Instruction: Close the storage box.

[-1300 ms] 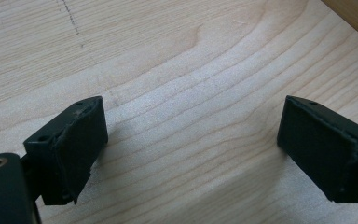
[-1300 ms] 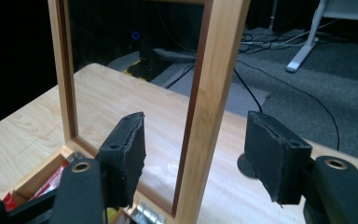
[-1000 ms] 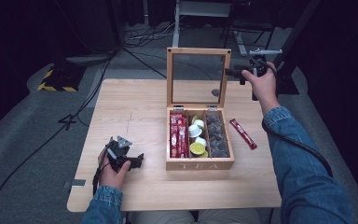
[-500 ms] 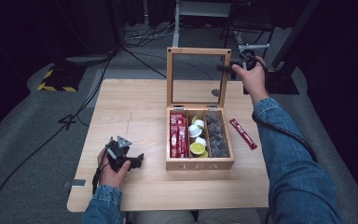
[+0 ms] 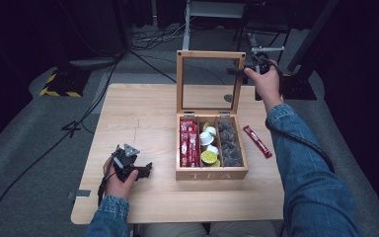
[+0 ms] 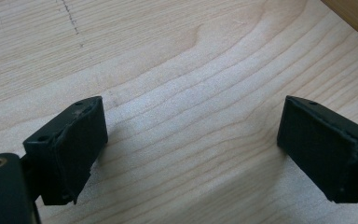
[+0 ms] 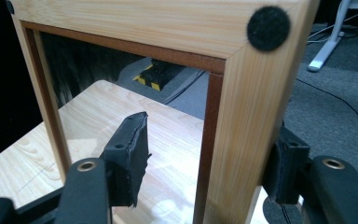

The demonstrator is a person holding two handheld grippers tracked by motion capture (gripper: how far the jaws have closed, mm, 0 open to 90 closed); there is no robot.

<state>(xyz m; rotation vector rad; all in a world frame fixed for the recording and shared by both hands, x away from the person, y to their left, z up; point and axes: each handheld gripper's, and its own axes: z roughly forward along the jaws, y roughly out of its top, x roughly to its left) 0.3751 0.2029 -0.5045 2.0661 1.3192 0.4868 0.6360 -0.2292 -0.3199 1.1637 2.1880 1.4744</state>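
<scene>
**A:** So the right tool (image 5: 253, 69) has moved in over the last second. It was off the corner of the tea box lid (image 5: 209, 54) before, and now it's up against the lid's upper right corner.

**B:** Clamped yet? In the right gripper view its jaws sit wide apart on either side of the lid's frame (image 7: 242, 116), one in front of the glass pane, one behind the wooden edge. I'd call it straddling, not squeezing.

**A:** Agreed. The lid stands upright, fully open, hinged at the back of the tea box (image 5: 211, 174), which sits mid-bench with its compartments showing: red sachets (image 5: 188, 143) on the left, pods in the middle, dark ones on the right.

**B:** So my guess is it's lining up to swing the lid shut. It needs to close on that frame first, or just push it.

**A:** One red stick (image 5: 257, 141) lies on the bench (image 5: 138, 113) just right of the box.

**B:** And the left tool (image 5: 143, 170)?

**A:** Parked low over bare wood, near the front left, jaws wide apart, holding nothing.
</scene>
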